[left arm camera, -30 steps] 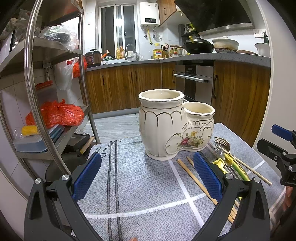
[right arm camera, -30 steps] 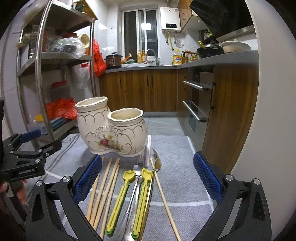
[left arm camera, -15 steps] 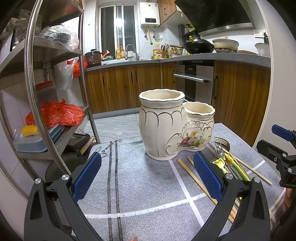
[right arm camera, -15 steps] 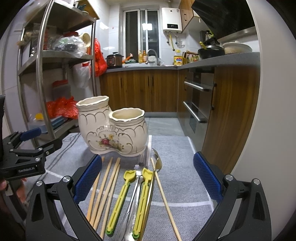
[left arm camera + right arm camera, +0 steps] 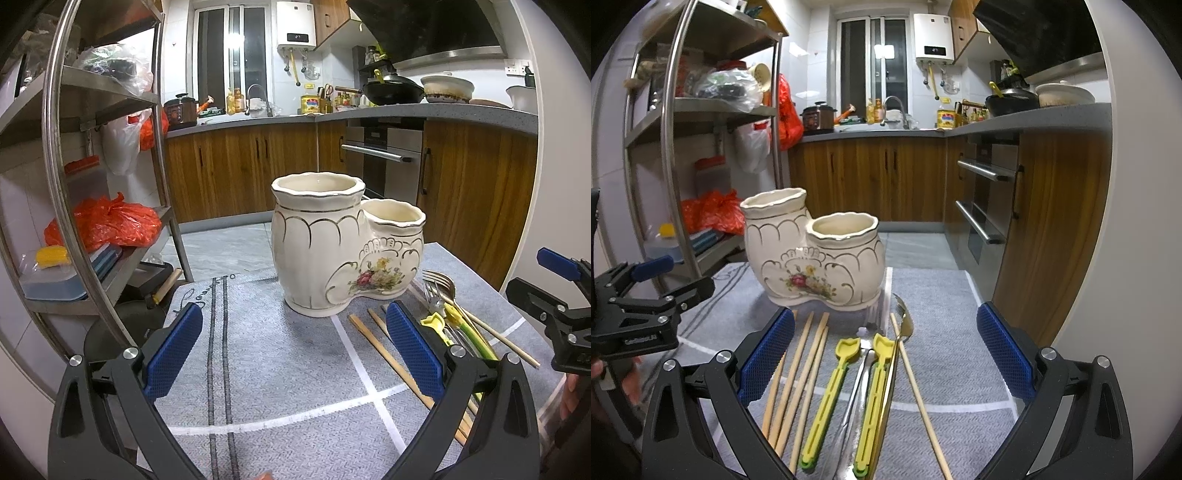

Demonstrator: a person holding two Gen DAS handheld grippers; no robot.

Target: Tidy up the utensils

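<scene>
utensils are laid flat on the grey mat [image 5: 945,306] just in front of the cream holder [image 5: 812,254]: wooden chopsticks [image 5: 798,373], two yellow-handled pieces [image 5: 827,398], a fork [image 5: 437,282]. both cups of the holder are seen empty. the right tool [image 5: 884,354] is held spread wide above the utensils, grasping nothing. the left tool [image 5: 293,349], also released, is kept left of the holder.

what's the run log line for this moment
stage: pre-grasp | left gripper: open, empty | right gripper: open, over chopsticks and yellow-handled utensils | ceramic holder: empty, upright
</scene>
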